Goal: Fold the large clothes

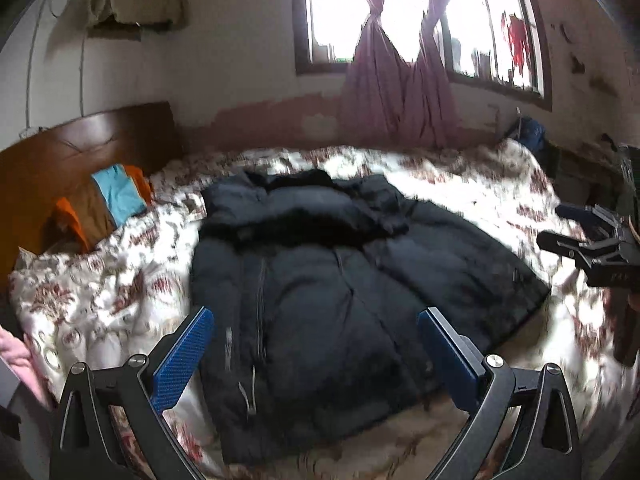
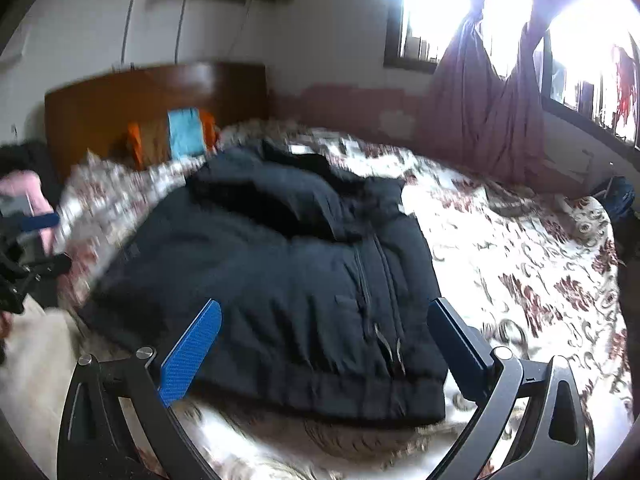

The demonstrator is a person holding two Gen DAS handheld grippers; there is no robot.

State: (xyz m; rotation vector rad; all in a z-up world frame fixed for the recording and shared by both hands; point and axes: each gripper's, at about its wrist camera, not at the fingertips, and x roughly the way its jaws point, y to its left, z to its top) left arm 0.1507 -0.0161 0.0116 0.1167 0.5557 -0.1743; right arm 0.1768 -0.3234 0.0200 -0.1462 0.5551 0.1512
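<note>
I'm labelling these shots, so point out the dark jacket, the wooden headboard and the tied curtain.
dark puffer jacket [image 1: 320, 280], left wrist view, chest panel.
wooden headboard [image 2: 160, 96], right wrist view, upper board.
tied curtain [image 1: 394, 92], left wrist view, lower folds.

- The jacket [image 1: 332, 280] lies on the bed [image 1: 500, 208], centre.
- Headboard [image 1: 80, 152] at 10 o'clock, folded clothes [image 1: 116, 196] against it.
- Window [image 1: 420, 12] at 1 o'clock, behind.

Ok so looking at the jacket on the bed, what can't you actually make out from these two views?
- Dark jacket, left wrist view: motion blur smears the zipper and pull cords; any label is unreadable.
- Jacket sleeves, both views: folded or tucked under the body, not traceable.
- Right gripper, left wrist view: cut off by the right edge.
- Left gripper, right wrist view: cut off by the left edge, blurred.
- Window: overexposed, outside unseen.
</note>
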